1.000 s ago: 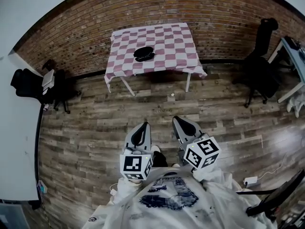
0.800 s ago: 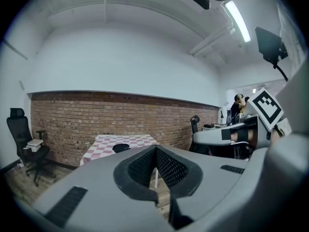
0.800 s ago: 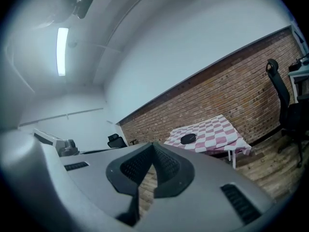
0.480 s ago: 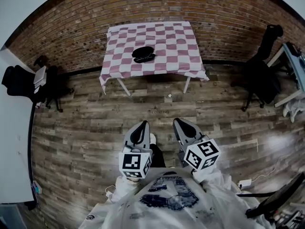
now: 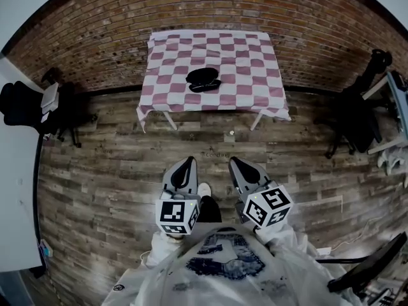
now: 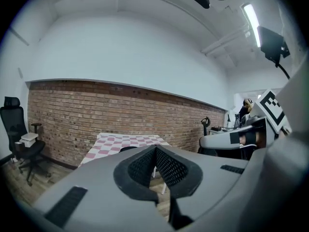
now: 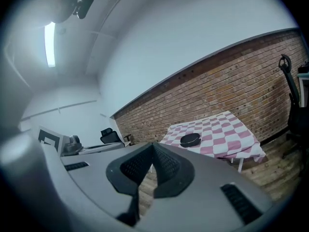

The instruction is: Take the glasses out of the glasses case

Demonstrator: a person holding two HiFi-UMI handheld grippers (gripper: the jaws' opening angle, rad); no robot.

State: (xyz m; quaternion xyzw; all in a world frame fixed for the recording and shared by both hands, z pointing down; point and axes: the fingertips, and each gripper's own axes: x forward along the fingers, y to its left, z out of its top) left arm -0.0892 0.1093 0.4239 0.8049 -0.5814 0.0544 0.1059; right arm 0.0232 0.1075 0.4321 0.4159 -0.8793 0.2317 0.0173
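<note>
A brick wall (image 5: 210, 5) backs the room. A plank floor (image 5: 108, 171) lies between the person and the desk (image 5: 255, 62), which has a pink checked cloth. A black office chair (image 5: 25, 104) stands far left and another chair (image 5: 360, 116) far right, both well apart from the desk. The black glasses case (image 5: 203, 78) sits near the desk's middle. The left gripper (image 5: 186, 166) and right gripper (image 5: 236, 164) are over the floor, each with its fingers pressed together on nothing. The right gripper view shows the case plainly, but in the left gripper view the fingers (image 6: 142, 166) cover most of it.
</note>
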